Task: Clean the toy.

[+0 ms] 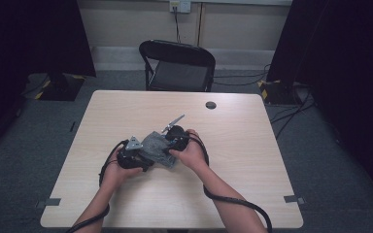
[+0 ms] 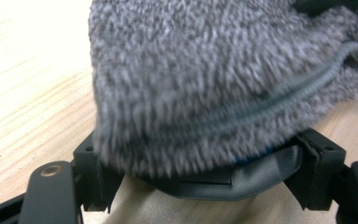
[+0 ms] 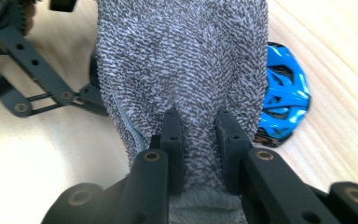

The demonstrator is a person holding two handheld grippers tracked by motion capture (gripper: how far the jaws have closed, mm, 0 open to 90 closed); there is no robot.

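Right gripper [image 3: 199, 140] clenched on a fold of grey cloth [image 3: 186, 60]; the cloth runs ahead of it to the left gripper [image 2: 200, 172], whose wide-set jaws grasp the cloth-covered bundle. A blue object [image 3: 284, 95] lies just right of the right gripper, half under the cloth. Pale wood worktop [image 1: 126, 204]; a black chair [image 1: 177, 65] and cables beyond, on grey floor.

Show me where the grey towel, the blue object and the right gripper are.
grey towel [image 3: 186, 60], right gripper view, middle of its fuzzy surface.
blue object [image 3: 284, 98], right gripper view, glossy part showing beside the towel.
right gripper [image 3: 199, 122], right gripper view, midway between its fingertips, pinching the towel.
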